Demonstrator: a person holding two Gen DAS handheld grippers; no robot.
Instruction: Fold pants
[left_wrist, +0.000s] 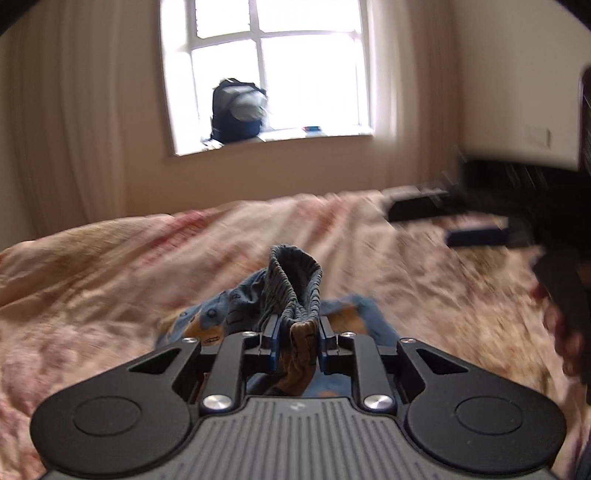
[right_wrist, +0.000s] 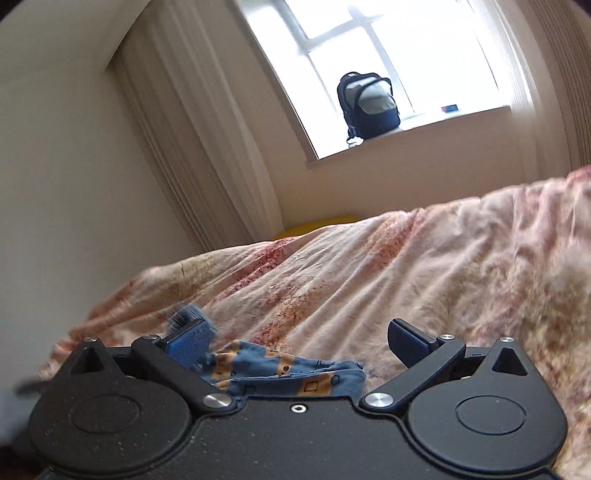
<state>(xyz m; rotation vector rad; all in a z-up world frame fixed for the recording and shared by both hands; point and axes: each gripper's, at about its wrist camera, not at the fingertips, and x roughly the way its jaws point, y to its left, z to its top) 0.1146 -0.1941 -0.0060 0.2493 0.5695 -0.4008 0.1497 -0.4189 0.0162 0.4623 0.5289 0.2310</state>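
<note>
Left gripper (left_wrist: 297, 332) clamped on pants (left_wrist: 295, 280) waistband; right gripper (right_wrist: 299, 338) wide open above pants (right_wrist: 288, 373) on bed (right_wrist: 406, 277)

Dark backpack (right_wrist: 368, 101) upright on windowsill (right_wrist: 424, 129); floral bedspread (right_wrist: 369, 277) rumpled; pale curtain (right_wrist: 199, 155) beside window (left_wrist: 266, 70).

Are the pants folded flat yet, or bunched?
Bunched: the pants stand crumpled on the bedspread, waistband pinched in the left gripper.

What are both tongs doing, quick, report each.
Left tongs: shut on the pants at the elastic waistband.
Right tongs: open wide, gripping nothing; pants lie below.
</note>
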